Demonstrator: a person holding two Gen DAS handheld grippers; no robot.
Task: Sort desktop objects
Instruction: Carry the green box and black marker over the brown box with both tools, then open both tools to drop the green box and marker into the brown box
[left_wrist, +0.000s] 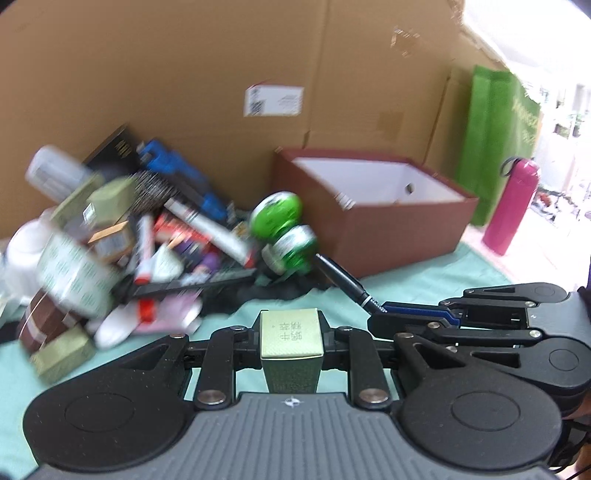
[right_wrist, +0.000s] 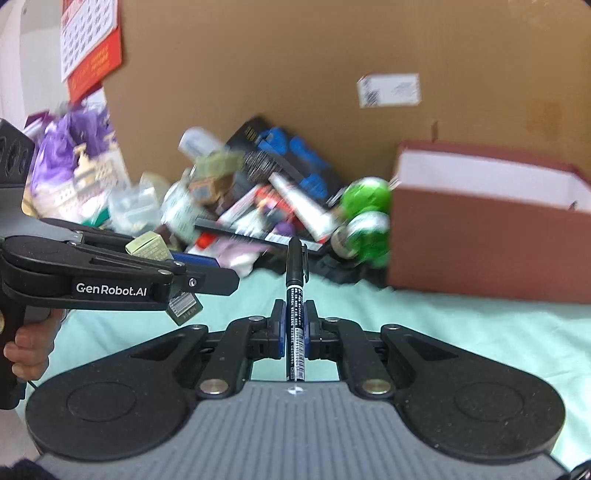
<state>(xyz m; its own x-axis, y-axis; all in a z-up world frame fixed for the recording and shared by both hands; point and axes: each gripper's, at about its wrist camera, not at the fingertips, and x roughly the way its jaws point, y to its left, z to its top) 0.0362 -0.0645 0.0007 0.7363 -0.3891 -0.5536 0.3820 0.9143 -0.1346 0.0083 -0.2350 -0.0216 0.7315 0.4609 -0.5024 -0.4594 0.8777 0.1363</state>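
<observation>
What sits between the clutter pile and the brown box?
Two green cans lie against the brown box, beside the clutter pile, over dark cloth. Clearest in the left wrist view.

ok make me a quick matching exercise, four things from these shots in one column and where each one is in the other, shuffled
Things:
1. black pen
2. small olive box
3. pink bottle
4. green cans

Places:
A. standing beside the green bag
B. held in the left gripper
C. lying between the clutter pile and the brown box
D. held in the right gripper

Pairs: 1-D, 2-B, 3-A, 4-C
</observation>
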